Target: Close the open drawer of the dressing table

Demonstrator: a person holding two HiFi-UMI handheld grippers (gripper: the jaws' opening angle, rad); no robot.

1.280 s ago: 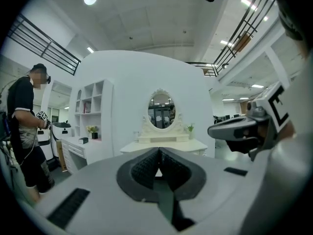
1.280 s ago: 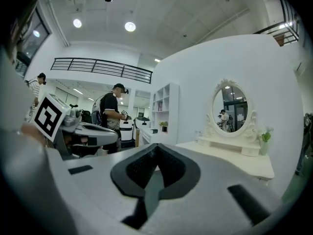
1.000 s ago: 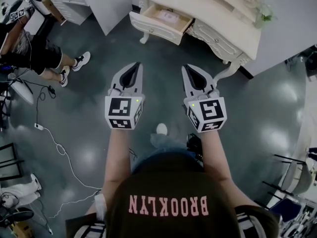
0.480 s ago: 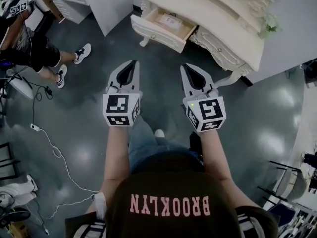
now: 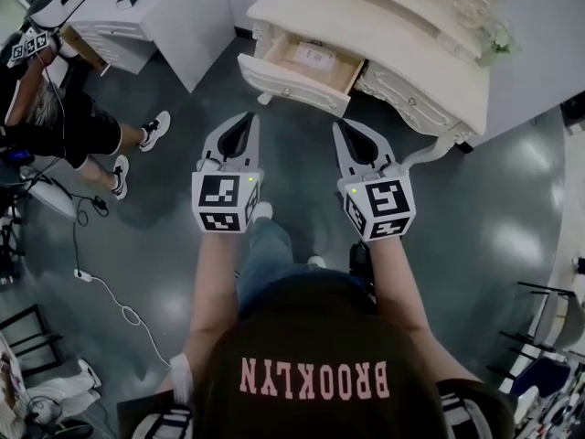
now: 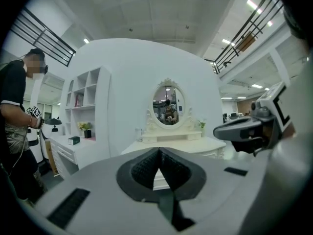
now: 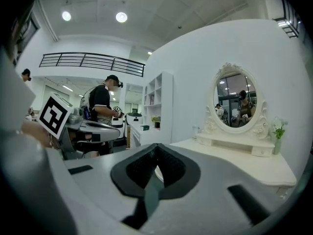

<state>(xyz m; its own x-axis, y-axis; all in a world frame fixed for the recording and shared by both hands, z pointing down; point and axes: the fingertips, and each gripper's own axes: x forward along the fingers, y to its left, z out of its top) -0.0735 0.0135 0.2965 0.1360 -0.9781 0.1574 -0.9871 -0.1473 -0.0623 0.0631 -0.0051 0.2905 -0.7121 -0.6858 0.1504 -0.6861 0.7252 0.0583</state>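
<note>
A dark grey glossy floor fills most of the head view. At the top stands the cream dressing table, with a curved top, carved skirts and bowed legs. An oval mirror in an ornate frame rises from its back, against a white wall. To the table's left is a plain white desk, and further left a person in dark clothes stands holding another gripper.

The drawer is at the table's left end and pulled well out. Its front is cream with a wavy carved lower edge and small knobs. The inside is pale wood, with a white sheet lying flat in it.

The left gripper and right gripper are held side by side above the floor, pointing at the table. Both are short of the drawer front and touch nothing. In each gripper view the black ribbed pads meet at the tips, so both jaws are together with nothing between them

A white cable trails over the floor at lower left
</note>
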